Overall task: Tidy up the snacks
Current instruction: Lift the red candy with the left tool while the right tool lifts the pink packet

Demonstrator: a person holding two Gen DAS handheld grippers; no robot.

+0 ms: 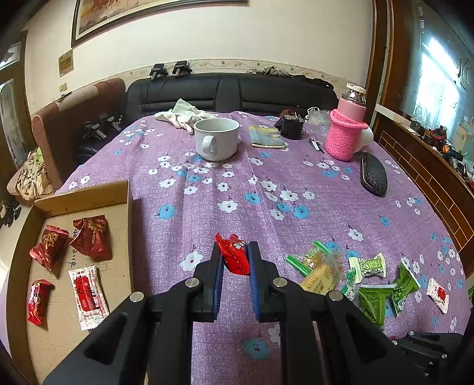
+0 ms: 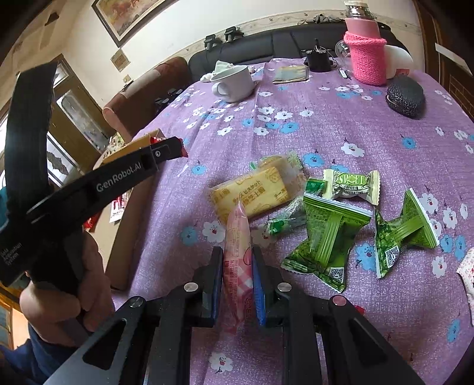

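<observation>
The left hand-held gripper (image 1: 234,257) is tilting downward over the surface (image 1: 266,183), its blue pads clamped tight on a red snack packet (image 1: 235,257) held just above the cloth. In the right wrist view, a hand (image 2: 68,284) is gripping the left tool's black handle at the left edge. The right hand-held gripper (image 2: 237,266) is also angling down, its jaws closed on a pink-and-white snack packet (image 2: 237,251) standing on edge between the pads.

An open cardboard box (image 1: 86,198) is sitting at the left of the surface, holding four red-toned packets, among them two dark red candies (image 1: 90,237), plus one white sachet with red print (image 1: 87,296). Loose on the cloth to the right are lying two yellow biscuit packs (image 2: 251,195), one pale green wrapped candy (image 2: 351,185), two large green packets (image 2: 326,240), a small green wrapper (image 2: 284,222) and a white sachet (image 1: 438,294).

A purple cloth with white and blue flowers is covering the surface. Farther back are standing a white mug (image 1: 216,137), a black cup (image 1: 291,127), a bottle in a pink knitted sleeve (image 1: 345,133), a folded booklet (image 1: 266,136) and a dark glasses case (image 1: 373,174). A black sofa (image 1: 237,88) and a framed picture (image 1: 148,14) are lining the wall.
</observation>
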